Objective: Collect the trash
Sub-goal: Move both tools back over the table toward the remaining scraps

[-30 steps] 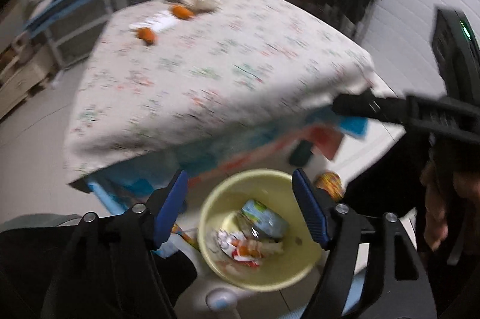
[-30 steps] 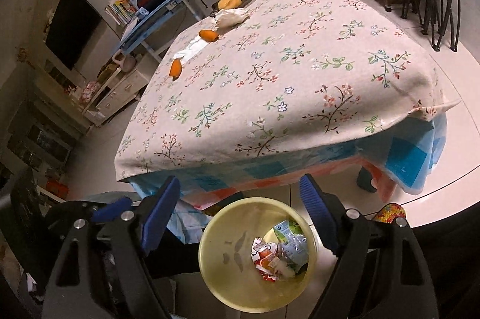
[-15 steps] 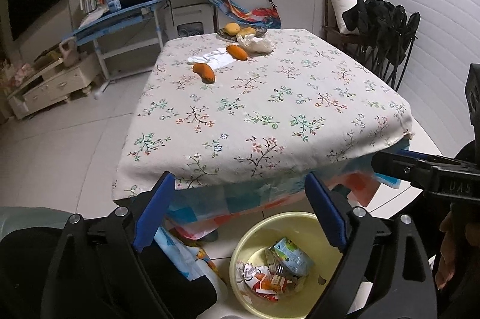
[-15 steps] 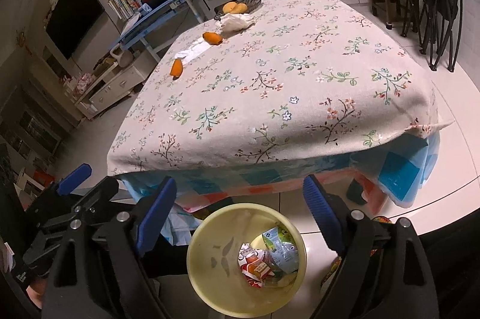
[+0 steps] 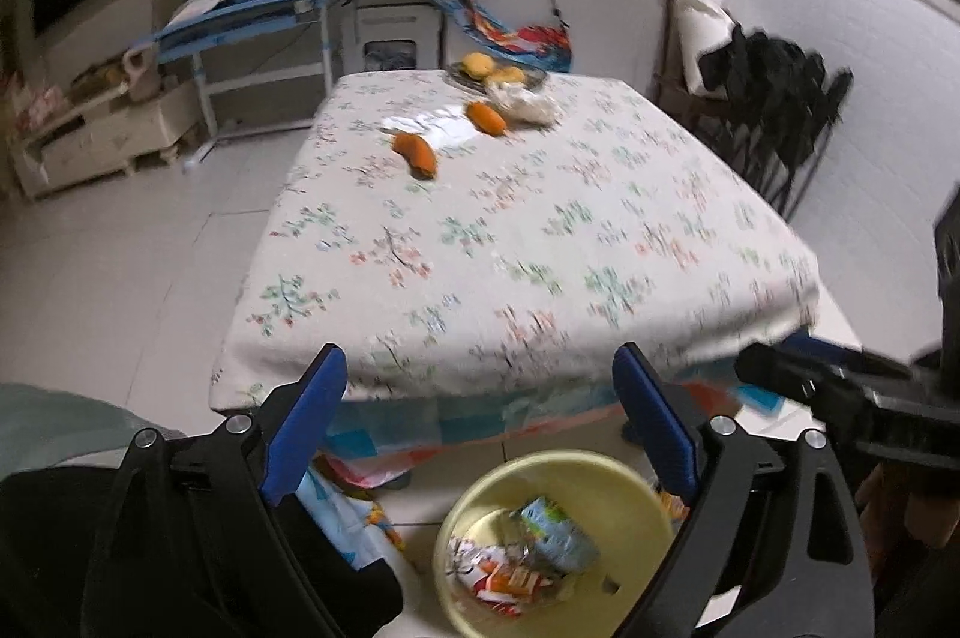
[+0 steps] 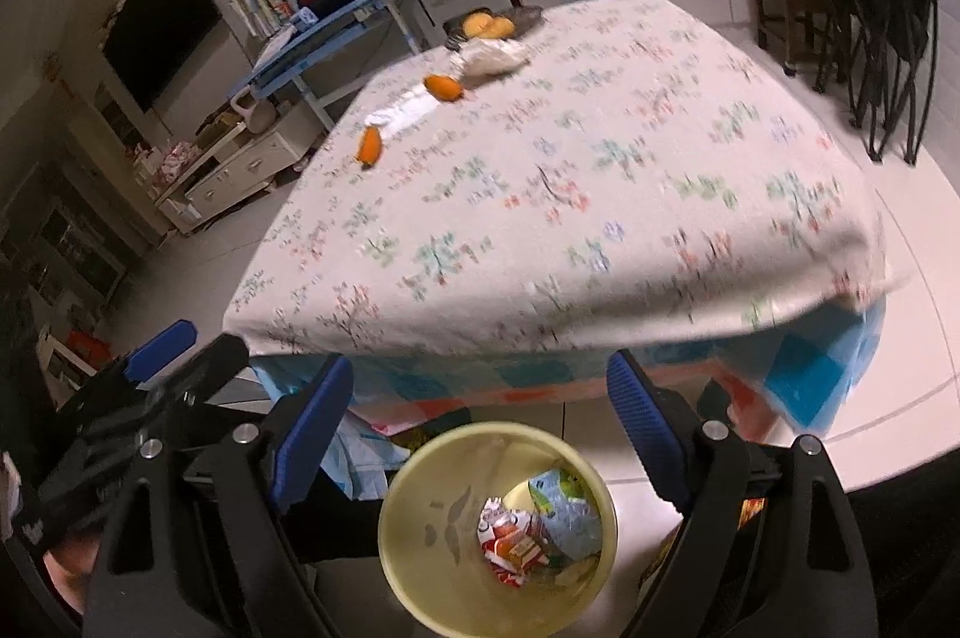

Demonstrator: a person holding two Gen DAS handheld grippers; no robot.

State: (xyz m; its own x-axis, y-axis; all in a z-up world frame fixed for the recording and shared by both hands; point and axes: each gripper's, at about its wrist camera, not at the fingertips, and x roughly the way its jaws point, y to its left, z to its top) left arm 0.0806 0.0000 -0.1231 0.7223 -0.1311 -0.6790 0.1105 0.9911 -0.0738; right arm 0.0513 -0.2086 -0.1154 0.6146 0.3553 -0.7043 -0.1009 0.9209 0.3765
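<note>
Left wrist view: left gripper (image 5: 480, 419) spread wide, nothing between the blue pads (image 5: 306, 422), jaws just been opening. Below and slightly right of it, on the pale floor, a yellow bin (image 5: 600, 482) holding crumpled wrappers (image 5: 528, 557), red-and-white ones beside a light blue packet. Ahead, a bench (image 5: 516, 242) under a floral cloth, with two orange pieces of food (image 5: 414, 150) near its far end, a white paper under them, and a plate of yellow fruit (image 5: 498, 69) at the far edge. At right, part of the right gripper (image 5: 840, 392), black with a blue tip, reaching in over the bench's near corner. Dark folding chairs (image 5: 774, 98) against the right wall.

Right wrist view: right gripper (image 6: 480, 416) likewise open, pads clear of everything, jaws slightly widened of late. Directly beneath, the same yellow bin (image 6: 420, 518), wrappers (image 6: 534, 530) heaped toward its right side. Bench (image 6: 600, 194) beyond, orange food (image 6: 369, 144) at its far left. Lower left, the left gripper (image 6: 159, 356) seen from the side, blue tip pointing toward the bench's near corner
</note>
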